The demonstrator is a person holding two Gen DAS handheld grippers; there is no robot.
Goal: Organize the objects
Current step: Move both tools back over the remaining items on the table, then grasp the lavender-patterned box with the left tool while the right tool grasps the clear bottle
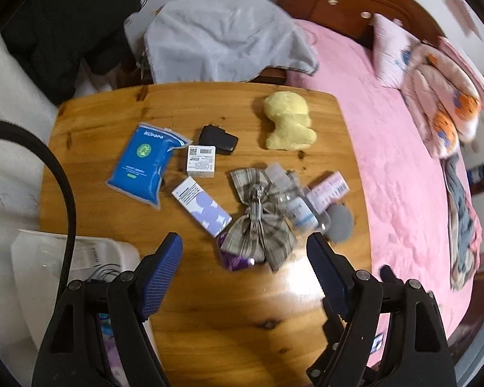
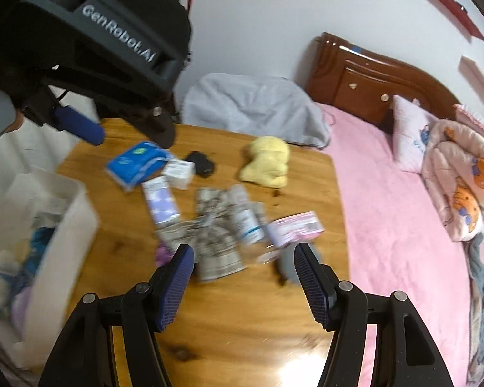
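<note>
The left gripper (image 1: 244, 258) shows black plastic linkage arms, each pinned with round grey rivets, ending in two blue fingers (image 1: 163, 274) faced with a fine cross-hatched grid. At nine o'clock in the left wrist view a black cable (image 1: 61, 187) arcs past the frame edge. The right gripper (image 2: 243, 274) is the same build: black struts, silver pivot pins, blue textured pads (image 2: 311, 285). In the right wrist view, at ten o'clock, the left unit's black housing carries white lettering reading "GenRobot.AI" (image 2: 117, 34), with a rounded blue finger (image 2: 80, 125) jutting beneath it.
</note>
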